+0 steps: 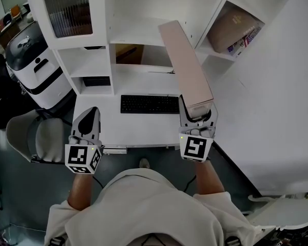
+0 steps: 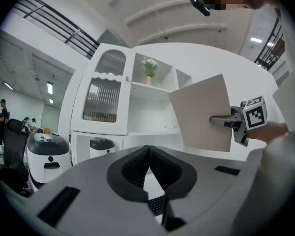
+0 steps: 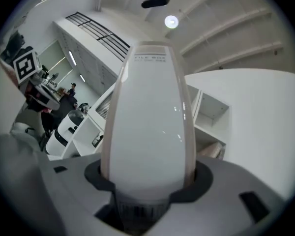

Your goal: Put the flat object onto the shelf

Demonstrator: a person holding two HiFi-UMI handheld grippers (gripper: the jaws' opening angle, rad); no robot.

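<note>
From the head view, the right tool [image 1: 196, 111] has its jaws partly spread and clamped on the near end of the flat box [image 1: 185, 65], a long pinkish file case held in the air and reaching away over the white worktop [image 1: 143, 129] towards the white shelf unit [image 1: 128, 14]; its far end is up by the middle compartments, and a black keyboard [image 1: 149, 104] lies on the worktop below and to its left, while the left tool [image 1: 88, 121] is held out over the worktop's near left edge, well apart from the box. In the left gripper view, the left tool [image 2: 148, 167] has its dark pads closed together with nothing between them, and beyond it the flat box [image 2: 201, 114] stands on edge in front of the shelf unit [image 2: 137, 97], pinched by the right tool [image 2: 225, 121]. In the right gripper view, the right tool [image 3: 147, 183] grips the flat box [image 3: 150, 127] on both sides, the white spine filling the gap between its jaws
</note>
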